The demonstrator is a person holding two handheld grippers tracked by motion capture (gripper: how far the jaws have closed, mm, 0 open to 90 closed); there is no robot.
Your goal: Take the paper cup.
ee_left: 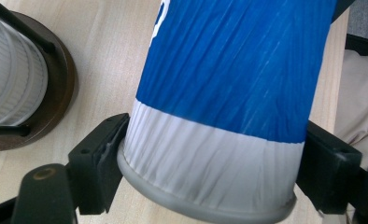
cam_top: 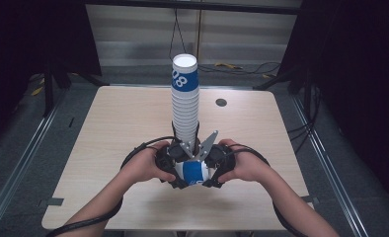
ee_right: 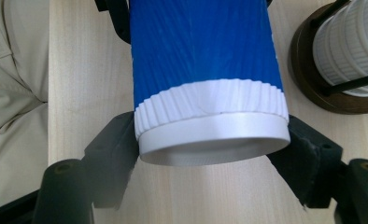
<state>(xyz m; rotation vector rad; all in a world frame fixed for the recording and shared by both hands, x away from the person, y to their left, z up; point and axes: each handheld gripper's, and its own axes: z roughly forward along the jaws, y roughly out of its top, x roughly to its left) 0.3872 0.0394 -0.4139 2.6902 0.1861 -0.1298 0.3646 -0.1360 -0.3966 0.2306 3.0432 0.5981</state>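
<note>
From the high view, your two hands meet near the front edge of the desk [cam_top: 108, 128], the left claw [cam_top: 178, 174] and right claw [cam_top: 210, 174] both closed on one blue-and-white paper cup [cam_top: 193, 173] lying on its side between them, just in front of a tall stack of cups [cam_top: 185, 98] standing in a holder. In the left gripper view, your black jaws press the cup's [ee_left: 229, 93] white end from both sides, with the holder's round brown base [ee_left: 56, 93] at the left. In the right gripper view, your jaws clamp the cup [ee_right: 205, 60] just behind its white rim, its opening facing the camera; the base [ee_right: 308, 74] sits at the upper right.
</note>
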